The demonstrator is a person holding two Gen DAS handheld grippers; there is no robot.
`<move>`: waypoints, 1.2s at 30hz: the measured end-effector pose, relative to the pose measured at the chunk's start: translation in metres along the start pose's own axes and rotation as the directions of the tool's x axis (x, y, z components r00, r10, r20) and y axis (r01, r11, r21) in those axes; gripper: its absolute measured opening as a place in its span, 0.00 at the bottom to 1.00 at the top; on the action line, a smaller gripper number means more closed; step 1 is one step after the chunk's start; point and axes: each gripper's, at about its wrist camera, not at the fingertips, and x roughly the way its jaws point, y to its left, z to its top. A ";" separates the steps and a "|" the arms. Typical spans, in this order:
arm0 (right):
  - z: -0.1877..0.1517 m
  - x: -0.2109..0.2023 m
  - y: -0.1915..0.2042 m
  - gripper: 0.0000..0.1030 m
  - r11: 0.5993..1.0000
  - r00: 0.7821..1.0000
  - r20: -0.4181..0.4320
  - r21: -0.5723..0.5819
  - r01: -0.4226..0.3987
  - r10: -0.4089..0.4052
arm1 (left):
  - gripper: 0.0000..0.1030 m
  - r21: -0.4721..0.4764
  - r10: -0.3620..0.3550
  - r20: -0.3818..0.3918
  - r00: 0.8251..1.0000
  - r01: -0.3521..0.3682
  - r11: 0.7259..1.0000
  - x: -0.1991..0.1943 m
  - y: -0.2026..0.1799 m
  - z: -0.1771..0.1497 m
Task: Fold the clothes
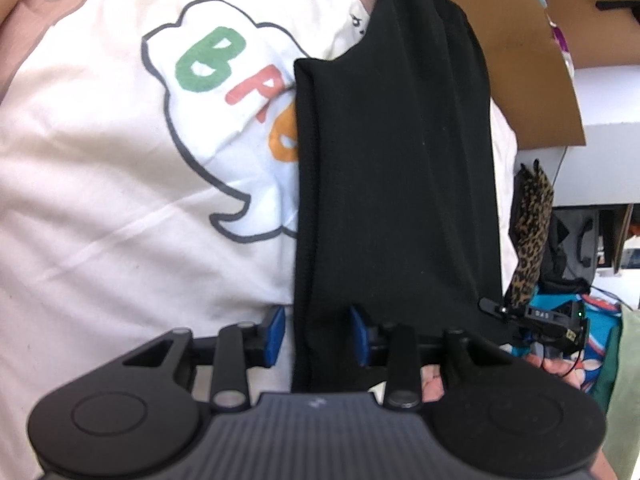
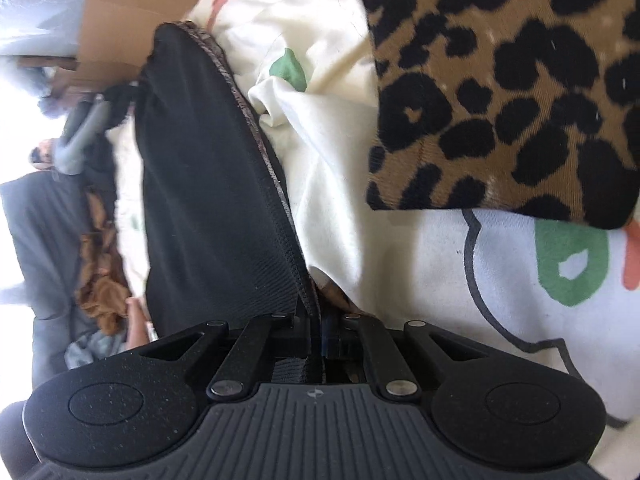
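Two grippers on black cloth — right gripper clamped on its hem; left gripper jaws apart, straddling its edge.

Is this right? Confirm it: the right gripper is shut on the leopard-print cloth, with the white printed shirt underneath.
Wrong cloth. The right wrist view shows the right gripper shut on the black garment; the leopard-print cloth lies apart, untouched. The white printed shirt is underneath.

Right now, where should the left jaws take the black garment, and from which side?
Take the black garment at its near folded left edge, coming from the near end along its length. That edge already lies between the open left gripper, thick and straight. The right gripper is shut on the hemmed edge, so this likely gives two spread holds.
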 end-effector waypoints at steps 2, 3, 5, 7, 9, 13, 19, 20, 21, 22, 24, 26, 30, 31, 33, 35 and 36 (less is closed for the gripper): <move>0.000 0.000 0.008 0.02 0.999 0.999 -0.003 -0.009 0.043 -0.043 | 0.39 -0.003 -0.011 0.004 1.000 0.011 1.000 0.011 -0.006 0.005; -0.001 0.001 0.011 0.02 0.998 0.998 -0.005 -0.012 0.061 -0.061 | 0.39 -0.009 -0.024 0.006 1.000 0.024 1.000 0.016 -0.008 0.007; 0.000 0.003 0.016 0.02 0.995 0.995 -0.009 -0.018 0.094 -0.094 | 0.39 -0.021 -0.050 -0.001 0.999 0.050 0.999 0.016 -0.003 0.008; 0.000 0.006 0.020 0.02 0.992 0.992 -0.013 -0.023 0.125 -0.126 | 0.40 -0.021 -0.071 -0.016 0.997 0.070 0.997 0.018 0.001 0.006; 0.000 0.009 0.022 0.03 0.989 0.989 -0.019 -0.023 0.149 -0.150 | 0.41 -0.025 -0.077 -0.035 0.996 0.076 0.997 0.028 -0.002 0.007; 0.003 0.011 0.026 0.03 0.983 0.983 -0.034 -0.031 0.182 -0.183 | 0.41 -0.064 -0.117 -0.029 0.993 0.115 0.991 0.034 0.006 0.006; 0.002 0.013 0.030 0.04 0.983 0.983 -0.038 -0.023 0.180 -0.181 | 0.41 -0.009 -0.129 -0.086 0.988 0.129 0.992 0.034 0.005 -0.002; 0.001 0.013 0.029 0.05 0.985 0.985 -0.038 -0.030 0.168 -0.169 | 0.41 -0.002 -0.127 -0.086 0.988 0.127 0.992 0.031 0.008 -0.005; 0.000 0.013 0.028 0.07 0.986 0.987 -0.038 -0.047 0.157 -0.159 | 0.41 0.001 -0.125 -0.085 0.988 0.126 0.992 0.030 0.008 -0.005; -0.003 0.013 0.028 0.11 0.986 0.988 -0.037 -0.070 0.148 -0.151 | 0.41 0.006 -0.124 -0.083 0.989 0.125 0.992 0.039 -0.001 -0.002; -0.005 0.011 0.024 0.12 0.989 0.992 -0.033 -0.082 0.123 -0.126 | 0.40 0.038 -0.109 -0.080 0.991 0.113 0.993 0.048 -0.013 0.000; -0.007 0.009 0.018 0.12 0.992 0.995 -0.028 -0.084 0.092 -0.095 | 0.36 0.048 -0.099 -0.078 0.992 0.103 0.994 0.047 -0.011 -0.001; -0.008 0.007 0.005 0.12 0.997 0.999 -0.022 -0.073 0.026 -0.028 | 0.25 0.052 -0.085 -0.083 0.993 0.089 0.995 0.044 -0.007 -0.003; -0.008 0.007 0.002 0.13 0.997 1.000 -0.024 -0.073 0.011 -0.013 | 0.24 0.051 -0.082 -0.085 0.993 0.087 0.995 0.044 -0.006 -0.003; -0.008 0.006 -0.003 0.13 0.996 1.000 -0.028 -0.083 -0.009 0.007 | 0.24 0.048 -0.078 -0.088 0.993 0.083 0.995 0.045 -0.006 -0.004; -0.010 0.007 -0.005 0.13 0.995 0.999 -0.035 -0.095 -0.019 0.016 | 0.24 0.042 -0.075 -0.086 0.993 0.079 0.996 0.046 -0.007 -0.005; -0.011 0.007 -0.005 0.13 0.995 0.999 -0.036 -0.101 -0.019 0.015 | 0.24 0.039 -0.074 -0.085 0.994 0.078 0.996 0.047 -0.008 -0.006</move>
